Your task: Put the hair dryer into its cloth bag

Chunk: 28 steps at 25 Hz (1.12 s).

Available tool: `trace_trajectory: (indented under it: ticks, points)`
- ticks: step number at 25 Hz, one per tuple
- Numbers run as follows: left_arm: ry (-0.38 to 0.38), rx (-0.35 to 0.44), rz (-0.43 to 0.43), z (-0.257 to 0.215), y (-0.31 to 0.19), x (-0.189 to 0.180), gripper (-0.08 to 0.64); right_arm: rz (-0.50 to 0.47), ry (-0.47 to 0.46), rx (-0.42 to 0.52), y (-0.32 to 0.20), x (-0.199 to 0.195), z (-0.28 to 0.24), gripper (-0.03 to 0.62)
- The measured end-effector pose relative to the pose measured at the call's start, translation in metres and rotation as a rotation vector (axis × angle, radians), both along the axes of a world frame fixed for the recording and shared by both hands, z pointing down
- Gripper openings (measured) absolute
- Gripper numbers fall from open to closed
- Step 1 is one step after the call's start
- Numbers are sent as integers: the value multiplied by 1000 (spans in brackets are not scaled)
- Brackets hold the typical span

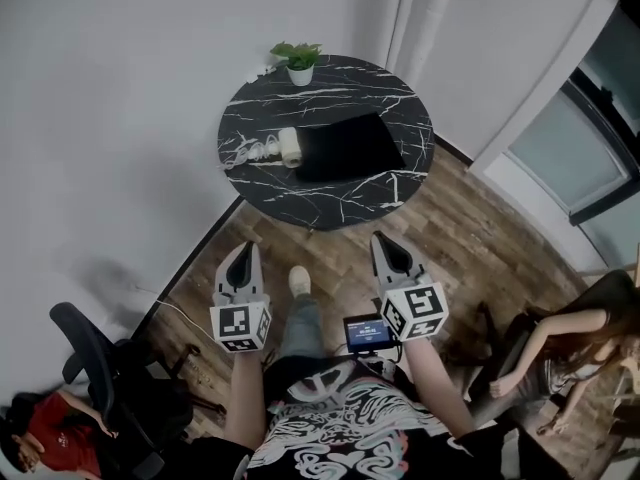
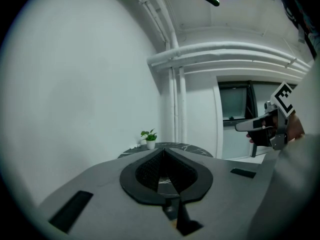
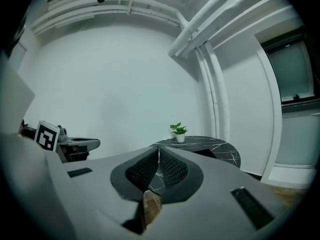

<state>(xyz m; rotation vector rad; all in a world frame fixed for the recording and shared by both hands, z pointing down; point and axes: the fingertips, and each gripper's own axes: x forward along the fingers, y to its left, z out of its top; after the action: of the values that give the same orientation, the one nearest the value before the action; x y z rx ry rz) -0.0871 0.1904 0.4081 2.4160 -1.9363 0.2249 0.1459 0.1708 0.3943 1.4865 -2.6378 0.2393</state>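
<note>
The left hand-held gripper (image 1: 243,251) and the right hand-held gripper (image 1: 384,241) are being held clenched on nothing, well short of the bench (image 1: 330,96). The hair dryer (image 1: 289,146) is being seen lying there against the left end of the cloth bag (image 1: 348,146), whose long axis is running left to right. The dryer is being judged as lying on the far side of both, nearer the left one.
</note>
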Motion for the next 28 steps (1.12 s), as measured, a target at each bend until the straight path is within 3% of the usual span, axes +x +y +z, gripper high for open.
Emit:
trace_trajectory:
  ticks: [7, 17, 21, 28]
  points:
    - [-19, -53, 47, 24, -120, -30, 14, 11, 13, -67, -113, -39, 19, 21]
    - [-86, -84, 201, 42, -291, -71, 14, 49, 39, -155, -268, -106, 38, 21]
    - [-99, -90, 227, 49, -326, -85, 14, 58, 72, -169, -299, -117, 44, 21]
    - [-112, -120, 212, 63, -345, -98, 14, 73, 90, -227, -306, -119, 54, 21]
